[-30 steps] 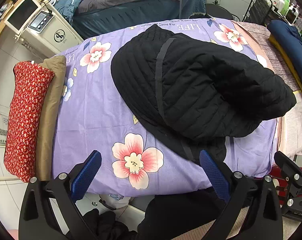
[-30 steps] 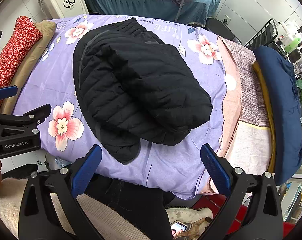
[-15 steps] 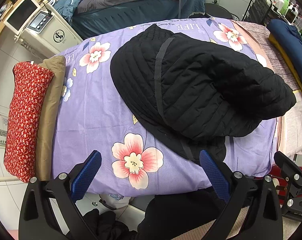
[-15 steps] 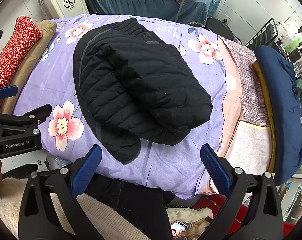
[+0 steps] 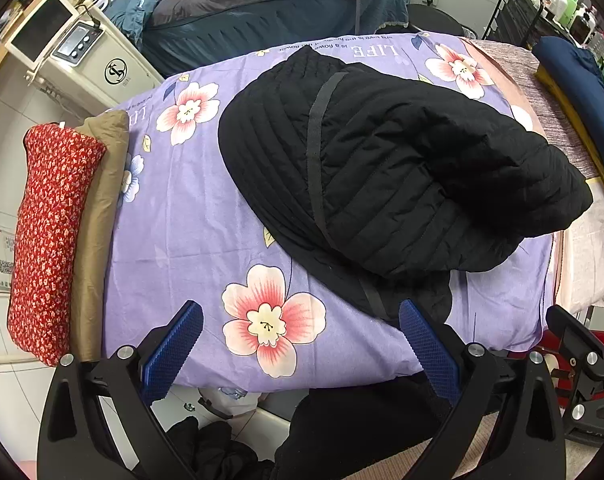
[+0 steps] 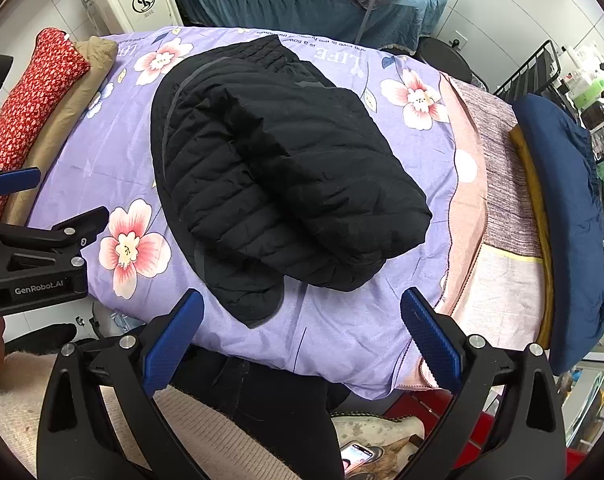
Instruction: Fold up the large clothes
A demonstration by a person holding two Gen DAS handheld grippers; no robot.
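A black quilted jacket lies folded in a thick bundle on the purple flowered bedcover; it also shows in the right wrist view on the same cover. My left gripper is open and empty, held off the bed's near edge, short of the jacket's lower hem. My right gripper is open and empty, also at the near edge just below the jacket. The left gripper's body shows at the left of the right wrist view.
A red flowered bolster and a tan roll lie along the bed's left side. A navy cushion over a yellow one lies on the right. A white machine and a second bed stand behind.
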